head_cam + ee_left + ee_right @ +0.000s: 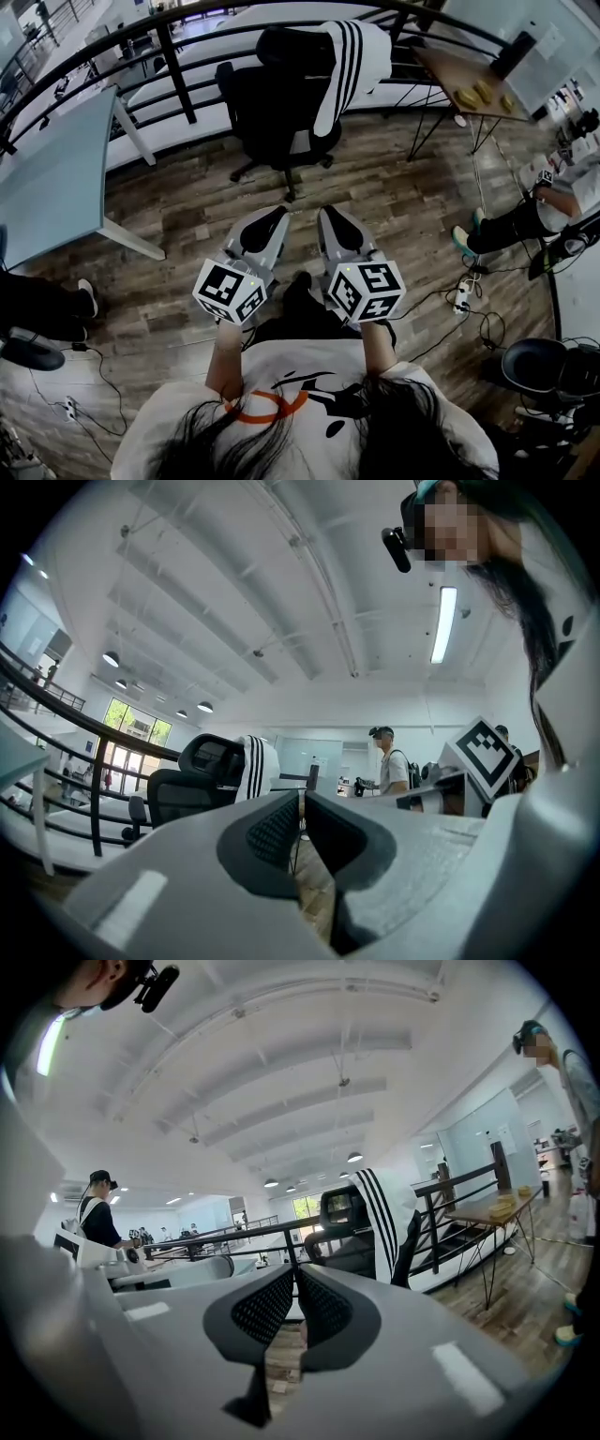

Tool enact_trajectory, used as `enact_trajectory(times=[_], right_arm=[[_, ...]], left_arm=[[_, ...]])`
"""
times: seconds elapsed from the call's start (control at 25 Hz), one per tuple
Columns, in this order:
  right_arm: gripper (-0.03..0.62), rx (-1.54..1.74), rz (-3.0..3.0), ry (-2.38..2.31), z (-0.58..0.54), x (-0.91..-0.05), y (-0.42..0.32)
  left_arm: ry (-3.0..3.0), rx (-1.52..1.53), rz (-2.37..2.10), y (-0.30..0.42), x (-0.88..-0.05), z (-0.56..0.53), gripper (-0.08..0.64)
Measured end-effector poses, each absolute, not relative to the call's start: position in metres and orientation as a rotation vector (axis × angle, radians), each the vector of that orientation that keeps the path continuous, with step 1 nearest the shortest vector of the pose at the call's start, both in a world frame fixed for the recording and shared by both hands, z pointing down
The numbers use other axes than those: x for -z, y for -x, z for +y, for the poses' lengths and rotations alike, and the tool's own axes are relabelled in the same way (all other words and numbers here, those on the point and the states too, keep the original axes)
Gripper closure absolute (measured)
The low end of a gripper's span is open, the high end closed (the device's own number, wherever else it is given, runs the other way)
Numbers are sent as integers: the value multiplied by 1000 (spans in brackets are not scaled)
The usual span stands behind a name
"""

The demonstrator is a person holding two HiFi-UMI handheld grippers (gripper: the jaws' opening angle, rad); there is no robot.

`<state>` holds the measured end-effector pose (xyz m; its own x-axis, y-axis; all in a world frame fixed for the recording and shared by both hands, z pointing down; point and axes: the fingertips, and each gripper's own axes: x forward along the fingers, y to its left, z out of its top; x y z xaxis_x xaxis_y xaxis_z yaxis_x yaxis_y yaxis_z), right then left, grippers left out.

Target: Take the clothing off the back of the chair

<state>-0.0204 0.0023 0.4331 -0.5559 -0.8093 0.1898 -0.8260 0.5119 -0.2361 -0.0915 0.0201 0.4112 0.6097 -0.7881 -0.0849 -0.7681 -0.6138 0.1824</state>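
Note:
A black office chair point(277, 108) stands on the wood floor ahead of me, by the railing. A white garment with black stripes point(354, 58) hangs over its backrest. My left gripper point(271, 218) and right gripper point(330, 215) are held side by side at waist height, well short of the chair, both pointing toward it. Each is shut with nothing between its jaws. The left gripper point(299, 796) view has the chair point(183, 794) and the garment point(255, 766) far off at left. From the right gripper point(295, 1268), the garment point(389, 1218) hangs beyond the jaws to the right.
A grey table point(52, 178) stands at left and a black railing point(178, 42) runs behind the chair. A wooden table point(464, 75) stands at right. A seated person point(525, 220), floor cables with a power strip point(461, 296), and another person point(392, 766) are nearby.

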Motion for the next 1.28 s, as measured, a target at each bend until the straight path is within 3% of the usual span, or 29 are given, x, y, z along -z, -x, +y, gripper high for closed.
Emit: enact_trajectory(times=[0.8, 1.28], right_arm=[[520, -428, -2755, -1467, -196, -414, -60], [479, -454, -2793, -1387, -243, -425, -70]], left_arm=[[-2751, 172, -1344, 20, -382, -183, 559], [-2738, 132, -1357, 1, -385, -227, 559]])
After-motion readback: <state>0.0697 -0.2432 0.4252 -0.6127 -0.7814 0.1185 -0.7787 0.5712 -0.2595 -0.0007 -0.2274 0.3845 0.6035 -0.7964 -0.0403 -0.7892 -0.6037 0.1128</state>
